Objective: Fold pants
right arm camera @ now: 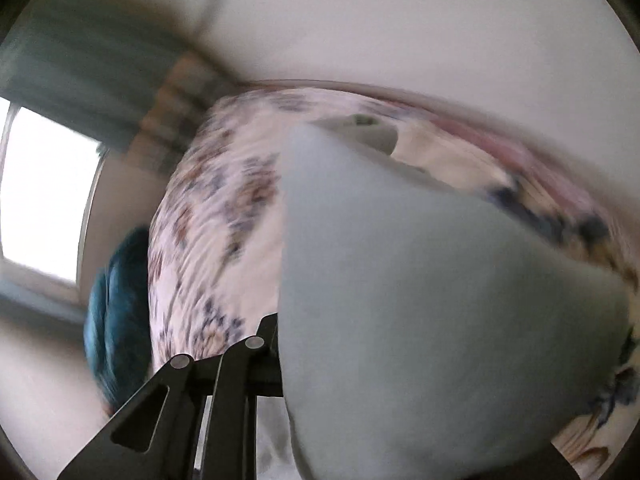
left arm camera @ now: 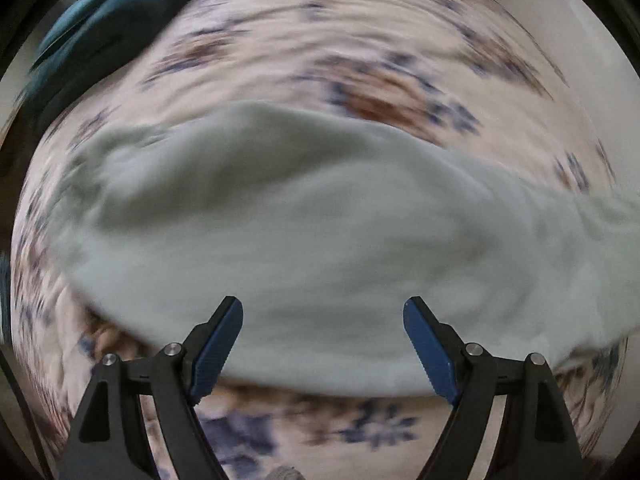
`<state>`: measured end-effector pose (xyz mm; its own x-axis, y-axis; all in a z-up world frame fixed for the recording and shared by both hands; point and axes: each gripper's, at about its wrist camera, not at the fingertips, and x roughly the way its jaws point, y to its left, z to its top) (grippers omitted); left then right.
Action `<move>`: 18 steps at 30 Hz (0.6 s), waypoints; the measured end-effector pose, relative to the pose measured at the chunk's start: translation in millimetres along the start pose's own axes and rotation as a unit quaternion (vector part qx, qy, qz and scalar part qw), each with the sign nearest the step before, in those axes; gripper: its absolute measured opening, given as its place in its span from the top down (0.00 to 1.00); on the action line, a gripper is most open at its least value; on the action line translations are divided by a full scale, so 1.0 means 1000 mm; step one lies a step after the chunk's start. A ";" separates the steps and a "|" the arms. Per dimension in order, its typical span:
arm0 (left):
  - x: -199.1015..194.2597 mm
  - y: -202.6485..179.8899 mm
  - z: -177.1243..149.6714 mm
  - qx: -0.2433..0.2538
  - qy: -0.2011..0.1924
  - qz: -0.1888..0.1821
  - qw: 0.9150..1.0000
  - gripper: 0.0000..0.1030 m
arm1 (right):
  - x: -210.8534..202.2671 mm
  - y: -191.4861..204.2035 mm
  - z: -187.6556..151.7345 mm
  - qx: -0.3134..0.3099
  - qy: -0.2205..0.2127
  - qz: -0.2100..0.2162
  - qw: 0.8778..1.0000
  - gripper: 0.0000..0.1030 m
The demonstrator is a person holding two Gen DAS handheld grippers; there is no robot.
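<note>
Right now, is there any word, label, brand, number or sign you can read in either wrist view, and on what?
None: no readable text in either view.
Pants: plain pale fabric, no tag or print showing.
Bedsheet: flower pattern only, blurred by motion.
Dark spot at the pants' far end: too small and blurred to tell whether it is a label.

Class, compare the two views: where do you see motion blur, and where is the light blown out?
Left wrist view: floral bedspread and pale pants smeared, left gripper sharp. Right wrist view: everything streaked, window blown out white, pants hiding the fingertips.
</note>
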<state>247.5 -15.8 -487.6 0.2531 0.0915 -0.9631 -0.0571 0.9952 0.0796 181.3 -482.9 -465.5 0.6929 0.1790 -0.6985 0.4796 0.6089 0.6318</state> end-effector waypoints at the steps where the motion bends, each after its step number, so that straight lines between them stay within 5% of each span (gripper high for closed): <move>1: -0.005 0.014 0.000 -0.018 -0.002 0.005 1.000 0.21 | 0.000 0.034 -0.003 -0.038 0.000 -0.002 0.999 0.78; 4: -0.018 0.081 -0.002 -0.086 -0.008 0.026 0.996 0.21 | 0.011 0.118 -0.030 -0.137 0.014 -0.012 0.990 0.78; 9: -0.030 0.165 -0.019 -0.159 -0.008 0.072 0.985 0.21 | 0.080 0.230 -0.136 -0.281 0.087 -0.037 0.955 0.78; 12: -0.027 0.199 -0.029 -0.178 0.004 0.092 0.980 0.21 | 0.136 0.280 -0.234 -0.388 0.131 -0.079 0.909 0.78; 15: -0.019 0.218 -0.032 -0.186 0.017 0.090 0.978 0.21 | 0.175 0.286 -0.320 -0.463 0.170 -0.125 0.861 0.77; 16: -0.019 0.219 -0.031 -0.185 0.017 0.089 0.979 0.21 | 0.191 0.286 -0.347 -0.498 0.181 -0.162 0.832 0.70; 18: -0.020 0.220 -0.026 -0.183 0.011 0.078 0.980 0.21 | 0.204 0.286 -0.359 -0.511 0.201 -0.173 0.818 0.50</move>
<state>204.9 200.8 -457.4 0.1925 0.2376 -0.9521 -0.4368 0.8896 0.1337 266.8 5.4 -547.8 0.2787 -0.0248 -0.9601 -0.2330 0.9681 -0.0927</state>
